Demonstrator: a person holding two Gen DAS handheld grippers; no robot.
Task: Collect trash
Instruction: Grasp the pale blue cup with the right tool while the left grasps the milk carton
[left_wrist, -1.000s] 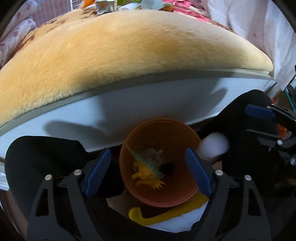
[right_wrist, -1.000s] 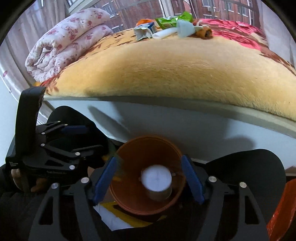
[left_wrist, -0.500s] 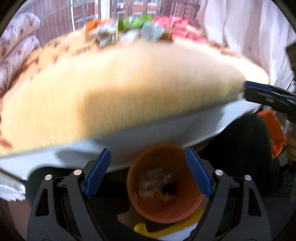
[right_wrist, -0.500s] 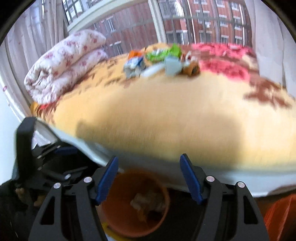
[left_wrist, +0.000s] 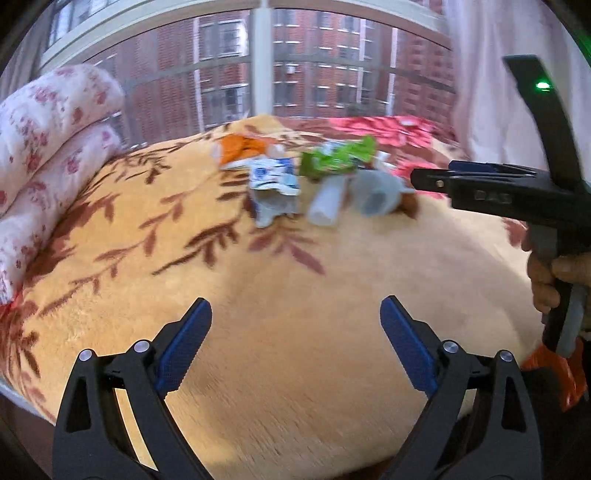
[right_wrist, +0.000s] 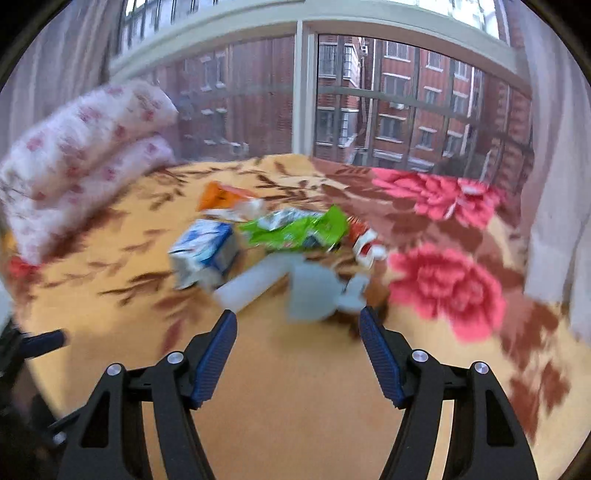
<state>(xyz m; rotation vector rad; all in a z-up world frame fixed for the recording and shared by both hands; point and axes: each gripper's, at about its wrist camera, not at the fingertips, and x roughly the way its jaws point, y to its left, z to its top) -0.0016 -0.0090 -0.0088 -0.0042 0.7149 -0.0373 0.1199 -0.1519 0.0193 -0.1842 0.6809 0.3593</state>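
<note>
Both grippers, left (left_wrist: 295, 325) and right (right_wrist: 297, 339), rose, gaping, toward one trash pile (right_wrist: 280, 251).

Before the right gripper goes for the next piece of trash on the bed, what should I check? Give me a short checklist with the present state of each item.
1. Right gripper open and empty: ok.
2. Left gripper open and empty: ok.
3. Trash within the right gripper's line: ok; the grey cup and white tube lie just ahead of its fingertips.
4. Target free of its neighbours: not ok; cup, tube, blue-white carton and green wrapper lie bunched together.
5. Sharp view of the pile: not ok; both views are motion-blurred.
6. Trash bin position: cannot tell; none is in view.
</note>
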